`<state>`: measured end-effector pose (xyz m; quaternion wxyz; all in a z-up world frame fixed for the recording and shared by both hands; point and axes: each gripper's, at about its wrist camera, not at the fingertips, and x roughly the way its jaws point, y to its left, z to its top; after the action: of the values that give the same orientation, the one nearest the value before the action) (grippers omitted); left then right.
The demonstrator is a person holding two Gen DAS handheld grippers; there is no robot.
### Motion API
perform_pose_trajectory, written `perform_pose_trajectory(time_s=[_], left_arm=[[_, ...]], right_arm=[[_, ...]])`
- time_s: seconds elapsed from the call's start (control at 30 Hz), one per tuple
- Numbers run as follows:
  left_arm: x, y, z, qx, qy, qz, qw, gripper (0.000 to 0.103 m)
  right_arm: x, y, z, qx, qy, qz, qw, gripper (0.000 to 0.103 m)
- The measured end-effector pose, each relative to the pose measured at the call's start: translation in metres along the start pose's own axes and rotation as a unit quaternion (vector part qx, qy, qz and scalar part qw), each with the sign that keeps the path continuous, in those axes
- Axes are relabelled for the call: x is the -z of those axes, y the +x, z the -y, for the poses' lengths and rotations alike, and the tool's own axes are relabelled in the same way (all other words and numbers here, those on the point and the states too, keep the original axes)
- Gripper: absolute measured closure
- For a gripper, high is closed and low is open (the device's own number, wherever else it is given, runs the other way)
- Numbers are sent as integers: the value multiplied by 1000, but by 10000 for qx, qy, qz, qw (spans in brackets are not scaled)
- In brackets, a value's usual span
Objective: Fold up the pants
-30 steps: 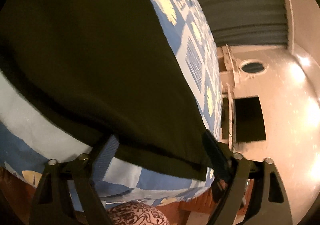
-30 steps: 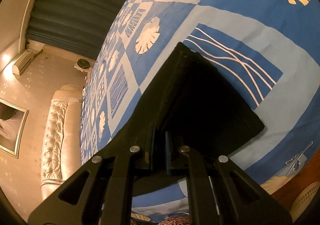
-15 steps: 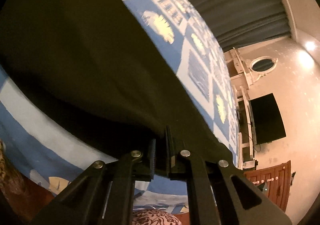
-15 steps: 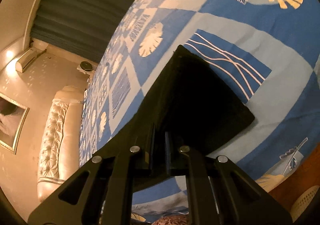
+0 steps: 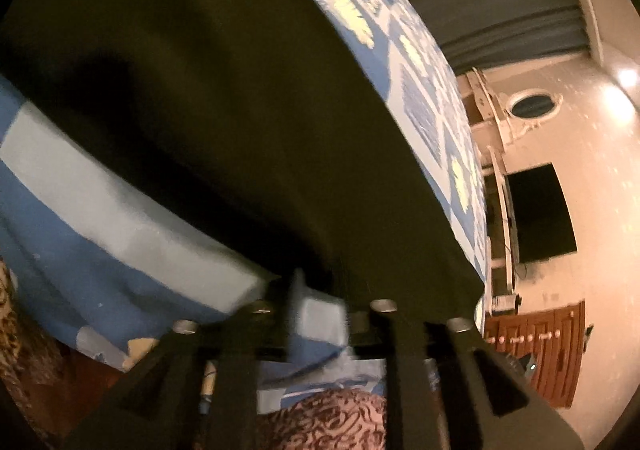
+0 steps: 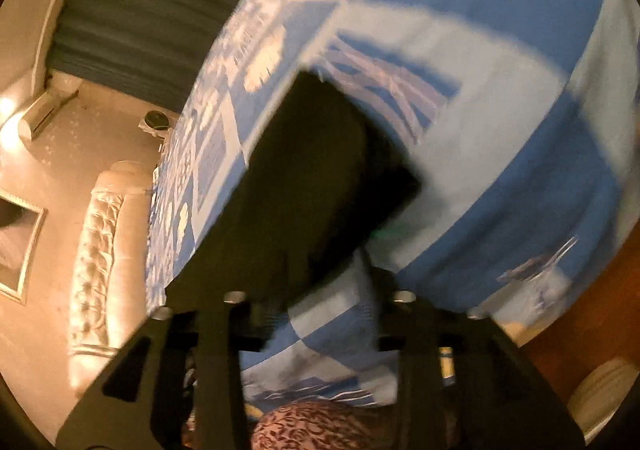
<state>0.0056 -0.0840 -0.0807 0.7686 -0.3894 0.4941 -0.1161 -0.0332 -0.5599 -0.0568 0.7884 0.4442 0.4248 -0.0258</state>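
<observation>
As their jaws open, the left gripper (image 5: pixel 320 314) and right gripper (image 6: pixel 320 302) let go of the near hem of the dark pants (image 5: pixel 224 97), with only patterned bedspread (image 6: pixel 500 153) showing between the fingers. The pants lie doubled over near the bed's front edge, apparently flat. By the look of it one fold is down, and further folds into a compact stack likely remain.
</observation>
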Motion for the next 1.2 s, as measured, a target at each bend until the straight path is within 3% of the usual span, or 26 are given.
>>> perform_pose_trajectory(time_s=[0.07,0.17,0.3,0.4,0.43,0.47,0.5,0.53,0.67,0.7,0.77,0.83,0.93,1.07,1.13,1.2], left_arm=[[2,-17,2,78,150,122,9998,48],[-2,-37,10,203,507,293,9981,27],[-19,-67,12,42,1055,754,9915,25],[-38,-81,-2,-227,1013,930,9902,23],[-44,-83,-6,-297,940,998,9901,23],[-51,-88,-15,-408,866,1070,9896,22],[-56,-90,-21,-510,823,1094,9893,22],[-64,-93,-27,-620,802,1113,9886,22],[-81,-99,-39,-743,1022,1128,9856,22],[-85,-98,-42,-758,1069,1075,9855,22],[-93,-92,-51,-917,1111,882,9856,22],[-99,-89,-63,-1000,991,802,9868,22],[-107,-94,-81,-717,690,805,9918,22],[-122,-110,-81,-703,683,1004,9901,21],[-132,-113,-80,-894,812,986,9878,15],[-143,-105,-87,-1286,990,611,9849,15]], right_arm=[[-12,-14,5,47,1,171,9998,48],[-32,-17,22,31,167,208,9996,46],[-41,16,38,-272,455,-295,9982,43],[-39,35,36,-631,600,-376,9955,47],[-38,39,34,-714,601,-451,9946,78],[-37,48,31,-891,626,-672,9918,93],[-36,55,27,-947,613,-799,9904,93],[-37,55,20,-741,415,-737,9937,94],[-59,35,11,-670,-18,-275,9974,95],[-63,39,14,-301,-152,-254,9991,95],[-61,51,26,-49,23,-349,9994,95],[-58,54,37,-242,262,-302,9989,95],[-55,50,34,-197,176,-282,9993,94],[-53,50,31,-188,212,-298,9992,94],[-53,49,28,-145,178,-267,9994,94],[-50,47,29,-91,209,-223,9995,94]])
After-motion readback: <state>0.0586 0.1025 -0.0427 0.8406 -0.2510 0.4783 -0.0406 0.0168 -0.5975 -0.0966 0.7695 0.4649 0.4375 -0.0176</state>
